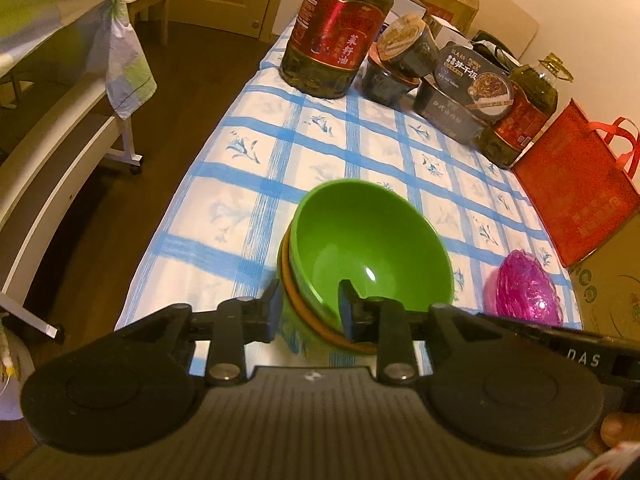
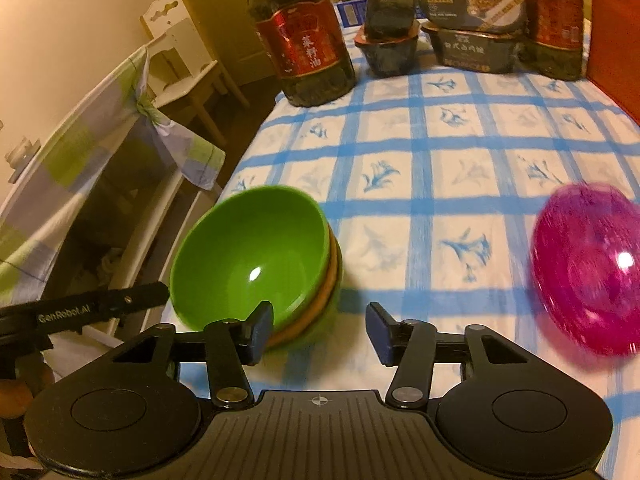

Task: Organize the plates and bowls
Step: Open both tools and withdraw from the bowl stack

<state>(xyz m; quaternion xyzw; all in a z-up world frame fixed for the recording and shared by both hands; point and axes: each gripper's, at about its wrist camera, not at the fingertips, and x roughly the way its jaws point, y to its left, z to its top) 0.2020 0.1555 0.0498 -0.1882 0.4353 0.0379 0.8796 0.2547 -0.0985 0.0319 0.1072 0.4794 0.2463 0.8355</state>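
Here is the table point(image 1: 248, 184) under its blue-and-white checked cloth, running away toward the wall, with a red shopping bag point(image 1: 576, 196) standing at its right edge. At the far end stands a big cooking-oil bottle point(image 1: 336, 28) with a red label, a second oil bottle point(image 1: 524, 108) to its right, and dark instant-meal tubs point(image 1: 468, 84) stacked between them. Nearer the front edge sits the stack of bowls: a green bowl point(image 1: 372, 240) on top, nested in an orange bowl point(image 1: 304, 308) whose rim peeks out, with another green one beneath. The left tool point(image 1: 308, 312) grips that stack at its near rim, one finger inside the top bowl, the other outside the wall. Off to the right, well apart on the cloth, lies a translucent pink plate point(image 2: 588, 268), blurred in the right wrist view. The right tool point(image 2: 318, 332) hangs open over the cloth just beside the stack, between bowls and plate, its fingers holding nothing.
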